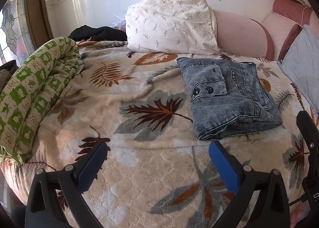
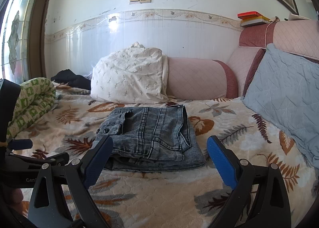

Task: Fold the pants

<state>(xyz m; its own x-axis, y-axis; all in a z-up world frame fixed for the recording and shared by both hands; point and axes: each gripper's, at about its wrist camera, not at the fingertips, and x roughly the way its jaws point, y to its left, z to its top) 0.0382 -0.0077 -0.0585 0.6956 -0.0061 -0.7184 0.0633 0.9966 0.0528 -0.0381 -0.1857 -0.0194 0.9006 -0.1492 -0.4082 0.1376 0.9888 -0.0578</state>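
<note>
Grey-blue denim pants (image 1: 229,96) lie folded into a compact stack on the leaf-patterned blanket (image 1: 123,108); they also show in the right wrist view (image 2: 151,138). My left gripper (image 1: 158,152) is open and empty, held above the blanket to the front left of the pants. My right gripper (image 2: 159,148) is open and empty, just in front of the stack's near edge, with nothing between its blue pads (image 2: 219,160). The right gripper's black body shows at the right edge of the left wrist view (image 1: 308,134).
A white sprigged pillow (image 1: 171,24) and a pink bolster (image 1: 241,34) lie behind the pants. A rolled green-and-cream quilt (image 1: 33,92) lies left, dark clothing (image 1: 99,32) behind it. A light blue cushion (image 2: 287,92) leans at right. Books (image 2: 253,18) sit on the headboard.
</note>
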